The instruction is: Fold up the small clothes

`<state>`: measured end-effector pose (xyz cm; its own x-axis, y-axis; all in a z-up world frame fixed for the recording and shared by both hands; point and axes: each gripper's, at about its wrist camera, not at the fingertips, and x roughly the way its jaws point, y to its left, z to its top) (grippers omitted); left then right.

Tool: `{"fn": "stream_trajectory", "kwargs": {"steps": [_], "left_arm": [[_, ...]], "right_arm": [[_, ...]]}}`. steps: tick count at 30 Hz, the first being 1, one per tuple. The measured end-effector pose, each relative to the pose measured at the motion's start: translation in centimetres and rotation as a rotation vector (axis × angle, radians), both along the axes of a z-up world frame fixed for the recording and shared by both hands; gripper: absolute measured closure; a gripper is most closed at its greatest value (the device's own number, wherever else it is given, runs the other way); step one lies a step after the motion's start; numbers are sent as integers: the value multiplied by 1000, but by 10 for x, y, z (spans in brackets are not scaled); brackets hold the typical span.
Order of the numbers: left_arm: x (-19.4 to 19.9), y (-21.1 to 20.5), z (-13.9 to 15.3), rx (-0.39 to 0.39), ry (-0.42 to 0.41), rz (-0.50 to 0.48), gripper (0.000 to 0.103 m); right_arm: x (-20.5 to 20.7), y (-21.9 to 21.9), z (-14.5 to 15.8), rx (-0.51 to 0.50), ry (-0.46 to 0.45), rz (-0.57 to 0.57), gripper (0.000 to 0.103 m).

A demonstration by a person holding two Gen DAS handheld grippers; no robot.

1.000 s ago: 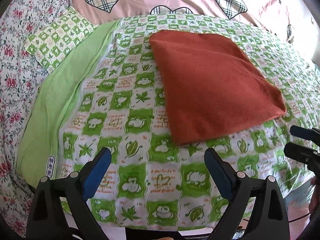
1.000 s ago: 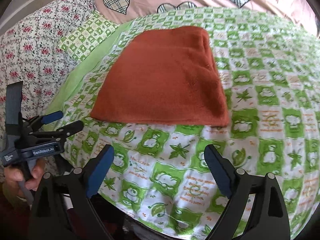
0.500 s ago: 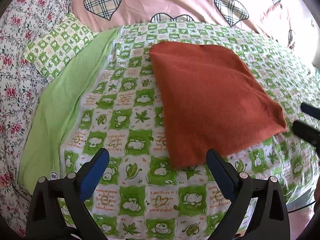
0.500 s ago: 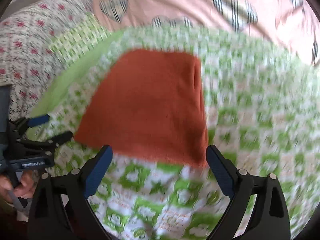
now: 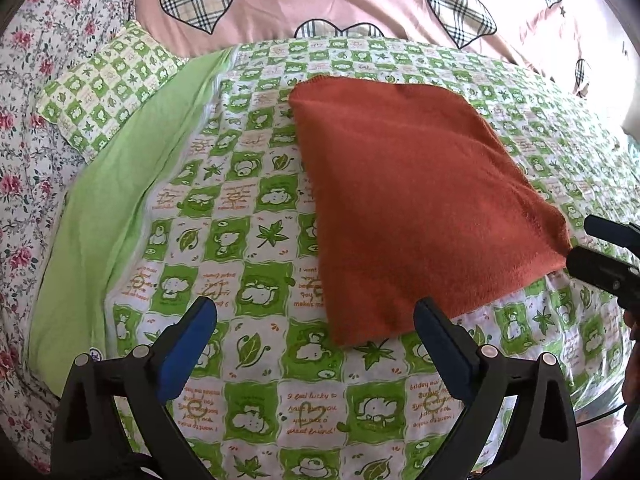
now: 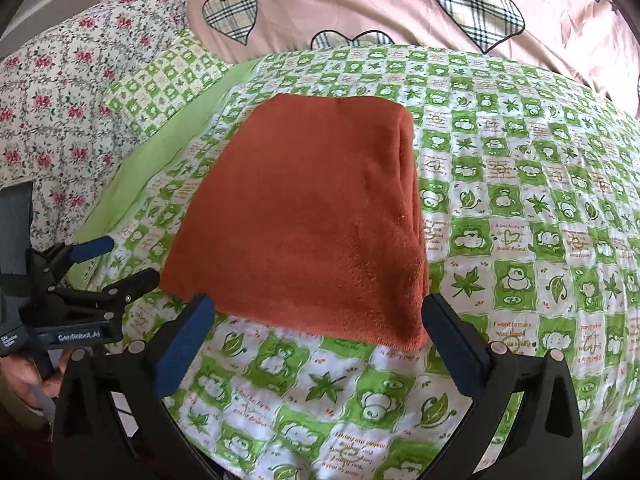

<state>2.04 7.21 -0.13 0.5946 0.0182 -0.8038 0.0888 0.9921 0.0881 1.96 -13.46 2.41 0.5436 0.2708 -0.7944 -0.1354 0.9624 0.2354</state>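
A rust-orange fleece cloth [image 5: 416, 200] lies folded flat on the green-and-white checked bedspread [image 5: 240, 208]; it also shows in the right wrist view [image 6: 316, 220]. My left gripper [image 5: 316, 344] is open and empty, just in front of the cloth's near left corner. My right gripper [image 6: 316, 340] is open and empty, its fingers astride the cloth's near edge without touching it. The right gripper also shows at the right edge of the left wrist view [image 5: 604, 252], beside the cloth's right corner. The left gripper shows at the left of the right wrist view [image 6: 116, 264].
A pink quilt with plaid hearts [image 5: 360, 4] lies behind the bedspread. A floral sheet [image 5: 28, 120] and a small checked pillow [image 5: 108, 84] are at the left. A plain green strip [image 5: 120, 200] borders the bedspread's left side. The bed edge is just below the grippers.
Both grippers have moved forward toward the cloth, which now looks larger and closer. The cloth has not moved. Both grippers stay open.
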Motion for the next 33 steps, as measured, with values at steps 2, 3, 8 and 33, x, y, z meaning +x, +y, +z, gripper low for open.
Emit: {"fn": "stream_trajectory", "kwargs": {"steps": [2,3,8,33], "left_arm": [[2,-1,-1,6,3,0,4],[3,-2,-2,7,4,0,4],[5,-5,-2,5,5,8,4],[12,-12,1,-6,-6,7,3]], "right_arm": [[4,-3,-1,13,4,-2,0],[6,-4,-2,21,7,5,0],[10,-5,-1,5,0,-13,0],[20,-5,-5,12,8,-3,0]]}}
